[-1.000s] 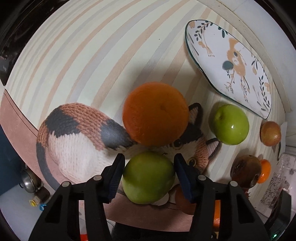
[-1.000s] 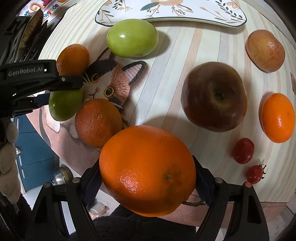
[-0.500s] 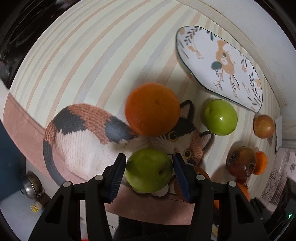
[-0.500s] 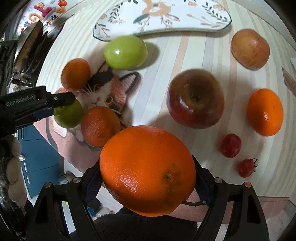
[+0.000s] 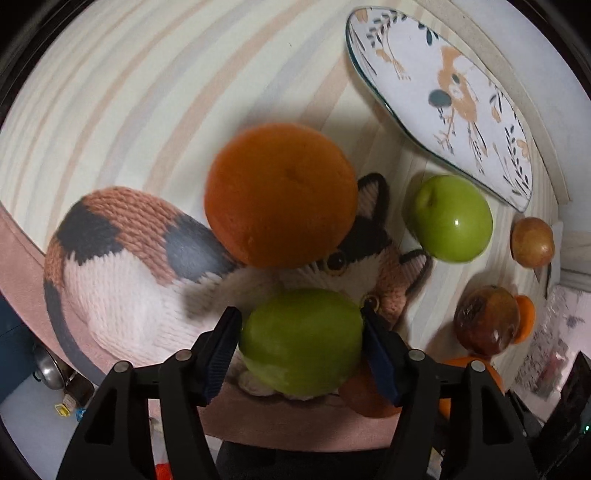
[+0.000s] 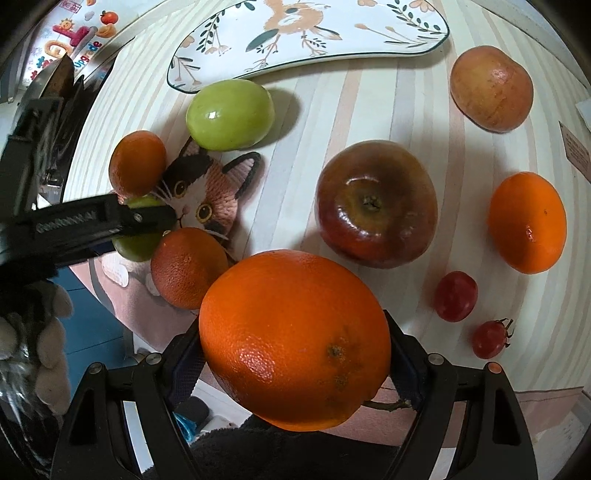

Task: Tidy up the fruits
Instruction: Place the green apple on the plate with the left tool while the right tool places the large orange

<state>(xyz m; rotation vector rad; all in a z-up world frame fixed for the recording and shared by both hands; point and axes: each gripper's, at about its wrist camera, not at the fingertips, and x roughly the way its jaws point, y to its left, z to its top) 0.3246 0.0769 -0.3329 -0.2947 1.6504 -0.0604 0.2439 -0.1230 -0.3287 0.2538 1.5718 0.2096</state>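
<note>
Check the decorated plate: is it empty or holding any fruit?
Empty. The plate shows only its printed pattern in both views; every fruit, including the nearest green apple, sits on the tablecloth.

A home: cat-patterned tablecloth (image 5: pixel 122 258), bird-painted plate (image 5: pixel 461 103), loose fruit

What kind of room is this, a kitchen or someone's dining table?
Most likely a home dining table: a striped tablecloth with a knitted cat, a bird-patterned serving plate, and loose apples and oranges lying around.
</note>
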